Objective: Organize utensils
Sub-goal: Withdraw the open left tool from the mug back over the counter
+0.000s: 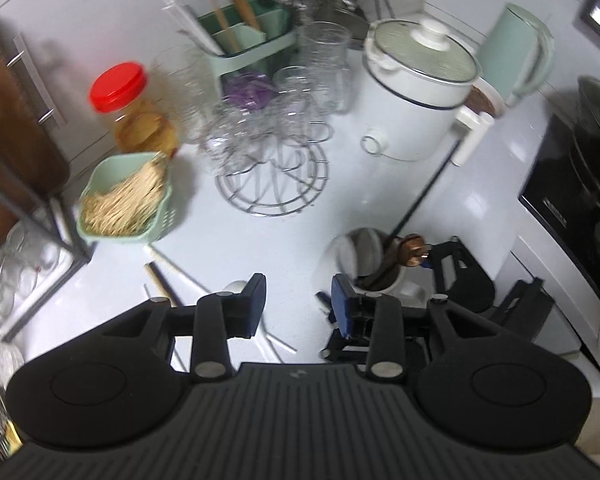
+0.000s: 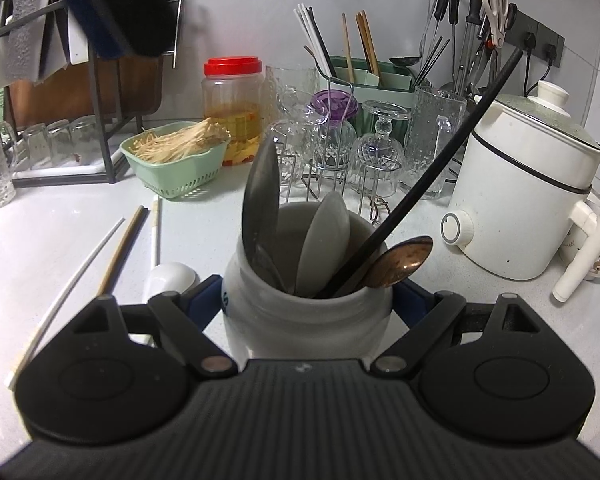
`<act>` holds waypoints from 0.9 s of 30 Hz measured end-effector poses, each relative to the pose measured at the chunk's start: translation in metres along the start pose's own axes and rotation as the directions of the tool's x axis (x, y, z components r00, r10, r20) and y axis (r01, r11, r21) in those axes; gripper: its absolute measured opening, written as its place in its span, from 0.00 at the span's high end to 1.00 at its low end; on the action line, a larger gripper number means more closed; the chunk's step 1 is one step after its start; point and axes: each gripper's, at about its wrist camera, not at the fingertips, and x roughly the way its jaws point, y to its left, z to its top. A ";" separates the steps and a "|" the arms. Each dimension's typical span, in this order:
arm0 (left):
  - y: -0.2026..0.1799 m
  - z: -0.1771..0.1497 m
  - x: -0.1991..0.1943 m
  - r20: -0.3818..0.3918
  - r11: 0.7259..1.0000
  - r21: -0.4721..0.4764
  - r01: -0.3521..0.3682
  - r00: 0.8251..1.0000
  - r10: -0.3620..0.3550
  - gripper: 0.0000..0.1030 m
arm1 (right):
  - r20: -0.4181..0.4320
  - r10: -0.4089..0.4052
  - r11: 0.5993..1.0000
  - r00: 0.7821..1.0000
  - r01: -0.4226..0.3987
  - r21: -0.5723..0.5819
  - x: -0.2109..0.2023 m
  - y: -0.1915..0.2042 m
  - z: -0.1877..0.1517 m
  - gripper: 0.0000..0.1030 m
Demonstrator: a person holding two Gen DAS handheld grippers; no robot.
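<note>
My right gripper [image 2: 306, 300] clamps the white ceramic jar [image 2: 306, 320] at six o'clock in its view, steadying it while my left gripper [image 1: 298, 304] hangs empty with jaws partly open above the counter. The jar already holds spoons and a black chopstick [image 2: 440, 164], so I judge I'm between drops. Next I must fetch the loose chopsticks [image 2: 116, 252] lying at nine o'clock of the jar.

left wrist: steep down | right wrist: close, level | shared: crock [image 2: 306, 312]
</note>
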 end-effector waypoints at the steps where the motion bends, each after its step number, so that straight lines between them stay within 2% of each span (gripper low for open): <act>1: 0.005 -0.004 0.000 0.004 1.000 -0.019 -0.003 1.000 0.003 0.59 | -0.001 0.000 1.000 1.000 0.000 0.001 0.000 0.000 0.000 0.12; 6: 0.033 -0.025 0.003 0.026 0.991 -0.131 -0.014 0.999 0.018 0.57 | -0.005 -0.003 1.000 1.000 0.003 0.003 0.000 0.001 0.001 0.12; 10: 0.051 -0.048 0.011 0.032 0.976 -0.216 -0.022 0.999 0.030 0.49 | -0.004 -0.003 1.000 1.000 0.003 -0.001 0.000 0.001 0.000 0.12; 15: 0.067 -0.082 0.022 0.031 0.954 -0.299 -0.037 0.998 0.048 0.47 | -0.003 -0.003 1.000 1.000 0.003 0.000 0.000 0.001 0.000 0.12; 19: 0.081 -0.109 0.035 0.032 0.932 -0.359 -0.053 0.997 0.069 0.47 | -0.005 -0.003 1.000 1.000 0.003 -0.001 0.000 0.001 0.000 0.12; 23: 0.096 -0.138 0.054 -0.002 0.913 -0.402 -0.075 0.997 0.080 0.48 | -0.027 -0.001 1.000 1.000 0.001 -0.003 -0.002 0.001 0.002 0.12; 27: 0.110 -0.167 0.070 -0.010 0.895 -0.441 -0.067 0.998 0.069 0.51 | -0.048 -0.002 1.000 0.999 0.002 -0.005 -0.004 0.000 0.002 0.12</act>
